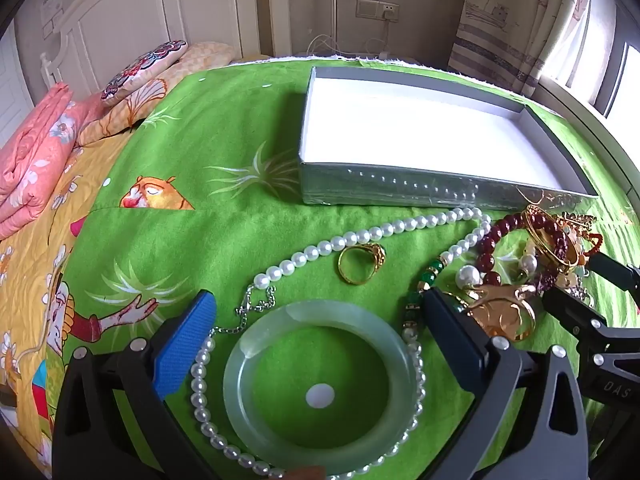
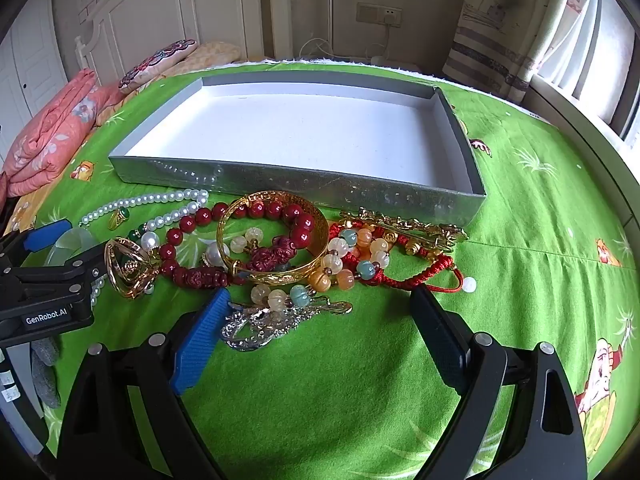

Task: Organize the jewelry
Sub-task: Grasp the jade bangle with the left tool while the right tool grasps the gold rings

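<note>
A pale green jade bangle (image 1: pixel 320 392) lies flat on the green bedcover between the fingers of my open left gripper (image 1: pixel 320 304). A white pearl necklace (image 1: pixel 360 236) loops around it, and a gold ring (image 1: pixel 360 264) lies just beyond. An empty silver box (image 1: pixel 400 188) with a white inside stands behind; it also shows in the right wrist view (image 2: pixel 296 188). My right gripper (image 2: pixel 320 300) is open, low over a silver brooch (image 2: pixel 276 320). Beyond it lie a gold bangle (image 2: pixel 276 276), a dark red bead bracelet (image 2: pixel 256 212), a red cord bracelet (image 2: pixel 400 276) and a gold chain (image 2: pixel 404 224).
Folded pink quilts (image 1: pixel 36 160) and pillows (image 1: pixel 148 64) lie at the far left of the bed. A curtain (image 2: pixel 520 20) and window are at the right. The left gripper (image 2: pixel 52 272) shows at the left edge of the right wrist view.
</note>
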Tool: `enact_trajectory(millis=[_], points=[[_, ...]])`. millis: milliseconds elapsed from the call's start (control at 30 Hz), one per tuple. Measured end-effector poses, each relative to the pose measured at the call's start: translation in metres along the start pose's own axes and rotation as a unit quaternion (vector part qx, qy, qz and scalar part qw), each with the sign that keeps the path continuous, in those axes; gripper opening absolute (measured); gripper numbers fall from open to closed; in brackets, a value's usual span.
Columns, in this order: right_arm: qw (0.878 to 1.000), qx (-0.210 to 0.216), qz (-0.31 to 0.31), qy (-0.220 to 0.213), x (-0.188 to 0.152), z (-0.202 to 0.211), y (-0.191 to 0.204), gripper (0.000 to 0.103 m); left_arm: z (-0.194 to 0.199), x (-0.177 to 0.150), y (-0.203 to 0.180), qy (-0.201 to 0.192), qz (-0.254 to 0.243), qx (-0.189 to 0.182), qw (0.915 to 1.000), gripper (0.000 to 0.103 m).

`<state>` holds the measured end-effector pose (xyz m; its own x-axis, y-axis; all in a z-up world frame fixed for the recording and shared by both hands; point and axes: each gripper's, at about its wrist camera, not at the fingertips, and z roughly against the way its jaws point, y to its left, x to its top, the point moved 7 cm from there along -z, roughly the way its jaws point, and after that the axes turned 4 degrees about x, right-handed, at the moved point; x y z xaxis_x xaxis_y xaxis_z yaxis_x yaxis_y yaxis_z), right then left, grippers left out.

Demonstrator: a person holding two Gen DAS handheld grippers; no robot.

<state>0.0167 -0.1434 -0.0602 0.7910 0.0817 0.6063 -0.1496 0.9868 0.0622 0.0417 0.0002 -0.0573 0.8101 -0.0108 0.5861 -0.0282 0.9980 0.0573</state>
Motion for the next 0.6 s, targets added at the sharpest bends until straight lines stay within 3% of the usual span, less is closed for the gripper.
enact_trajectory(millis=[233, 333, 600], points=[[1.000, 0.001, 0.000, 0.003, -0.003, 0.003, 0.002, 0.086, 0.004, -0.003, 0.003, -0.005, -0.012, -0.006, 0.9999, 0.101], [1.000, 0.008, -0.005, -0.017, -0.005, 0.014, 0.000, 0.086, 0.012, -0.010, 0.010, -0.013, -0.016, -0.015, 0.9997, 0.101], [0.995, 0.058, -0.043, -0.064, -0.014, 0.044, -0.008, 0.086, 0.071, -0.036, 0.031, -0.068, -0.022, -0.052, 0.9961, 0.101]])
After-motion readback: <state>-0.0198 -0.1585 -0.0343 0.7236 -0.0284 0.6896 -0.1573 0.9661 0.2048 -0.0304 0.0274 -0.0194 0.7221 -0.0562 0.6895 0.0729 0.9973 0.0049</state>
